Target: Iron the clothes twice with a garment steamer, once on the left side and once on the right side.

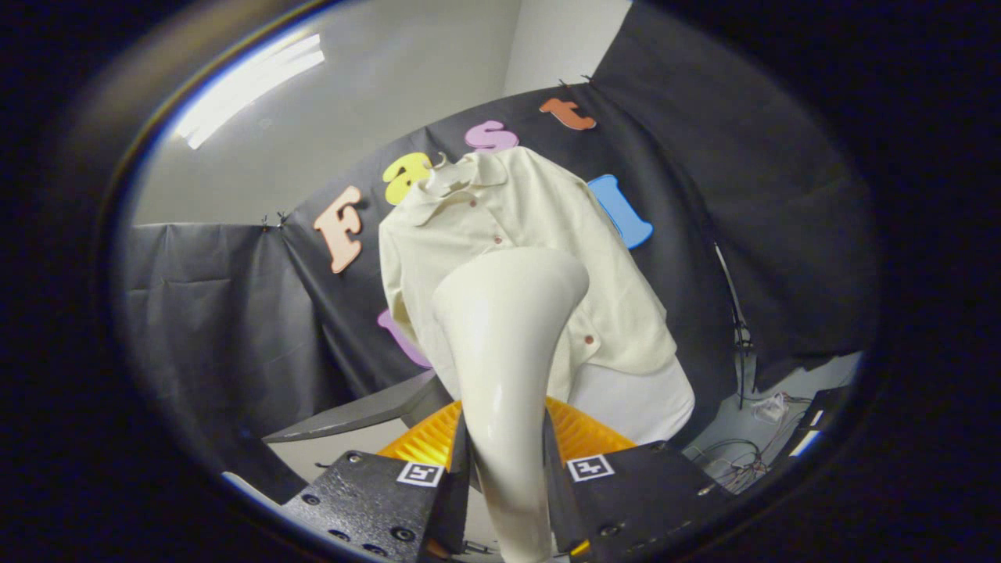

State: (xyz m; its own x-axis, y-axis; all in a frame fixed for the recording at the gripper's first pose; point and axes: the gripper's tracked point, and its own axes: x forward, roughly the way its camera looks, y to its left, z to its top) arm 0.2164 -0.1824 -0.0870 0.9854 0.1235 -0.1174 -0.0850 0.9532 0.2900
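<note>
Between gripper (pixel 507 469) fingers: steamer (pixel 504 336), clamped; shirt (pixel 516 234) beyond.

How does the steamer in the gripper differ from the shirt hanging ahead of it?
The garment steamer is smooth, glossy and rigid, clamped between the gripper fingers; the shirt is matte, soft cloth hanging on the booth wall beyond them. The steamer flares to a wide head; the shirt drapes flat, with small dark buttons. Both are cream-white.
</note>
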